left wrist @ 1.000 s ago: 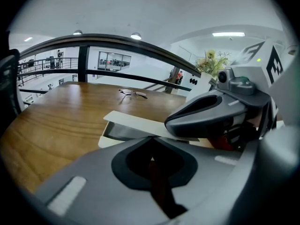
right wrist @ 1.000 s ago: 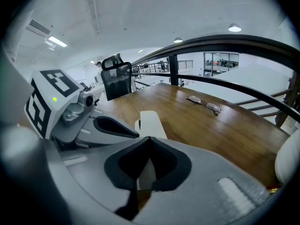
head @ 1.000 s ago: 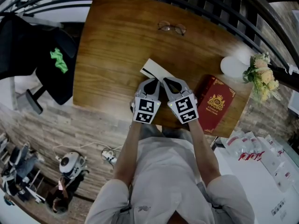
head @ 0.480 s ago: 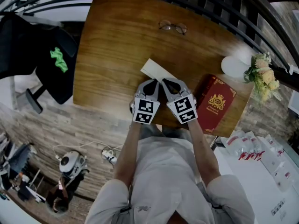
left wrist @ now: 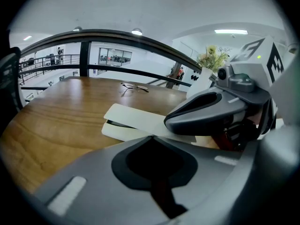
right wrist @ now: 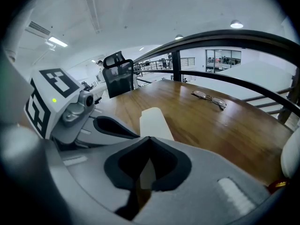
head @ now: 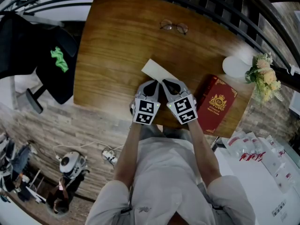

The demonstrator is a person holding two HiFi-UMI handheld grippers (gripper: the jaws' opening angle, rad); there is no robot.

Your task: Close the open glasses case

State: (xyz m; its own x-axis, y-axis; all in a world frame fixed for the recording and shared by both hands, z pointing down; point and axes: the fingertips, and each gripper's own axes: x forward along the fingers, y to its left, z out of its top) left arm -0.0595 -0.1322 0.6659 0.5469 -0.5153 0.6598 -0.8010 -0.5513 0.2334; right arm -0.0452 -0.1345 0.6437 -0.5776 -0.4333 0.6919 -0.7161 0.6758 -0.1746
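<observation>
Lying flat on the table (head: 117,41) near its front edge, the glasses case (head: 157,71) is judged light, stiff and slippery, best pressed down on the lid's raised edge by the left claw (head: 153,82) and right claw (head: 168,82), both clenched empty.

1. Counter (head: 112,46) left of glasses case (head: 154,71): bare, open approach.
2. Right side: red book (head: 216,102) near; vase (head: 233,67) and flowers (head: 262,76) beyond it.
3. Far edge: eyeglasses (head: 173,27), well apart.

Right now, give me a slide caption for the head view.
Left gripper and right gripper meet over a cream glasses case on the wooden table.
</observation>
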